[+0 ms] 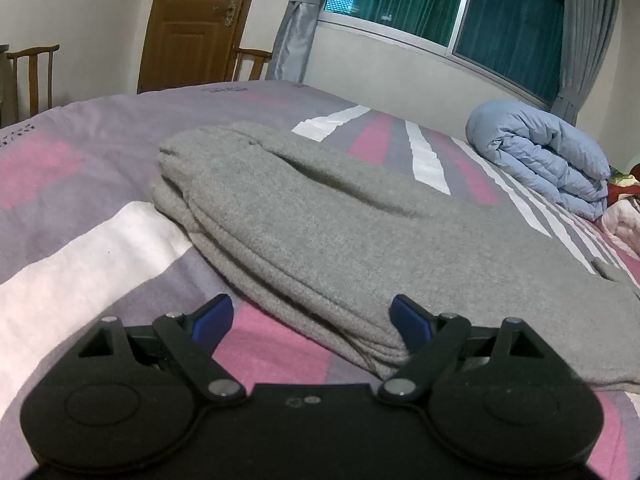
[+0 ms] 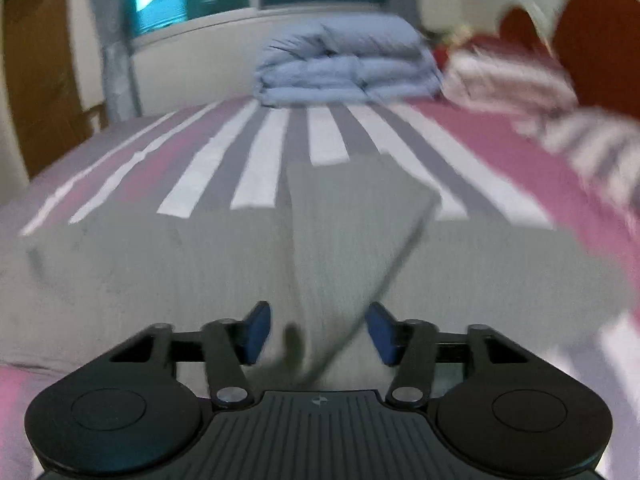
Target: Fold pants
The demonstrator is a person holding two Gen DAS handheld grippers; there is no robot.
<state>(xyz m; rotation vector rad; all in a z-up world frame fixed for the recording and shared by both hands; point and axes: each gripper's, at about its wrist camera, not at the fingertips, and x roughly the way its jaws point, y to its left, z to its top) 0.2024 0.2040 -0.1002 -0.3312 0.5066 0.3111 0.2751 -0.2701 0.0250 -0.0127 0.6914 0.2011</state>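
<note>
Pants (image 1: 320, 224), grey and folded, lie on the striped bed (image 1: 80, 248), blue duvet (image 1: 544, 156) at 2 o'clock; left gripper (image 1: 312, 320) spread wide, right gripper (image 2: 318, 330) apart too, empty I think, it's blurry

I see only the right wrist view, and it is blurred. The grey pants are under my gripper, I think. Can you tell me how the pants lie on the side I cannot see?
Observer: In the left wrist view the grey knit pants are folded over, and stacked layers show along their near edge.
Operator: Where is the left gripper?
Observer: The left gripper is open at that layered edge, holding nothing.
Operator: And my right gripper, please?
Observer: The right gripper is also open, above a raised fold of the pants; the blur hides any contact.
Operator: What lies beyond the pants?
Observer: A folded light blue quilt on the striped pink, grey and white bedsheet.
</note>
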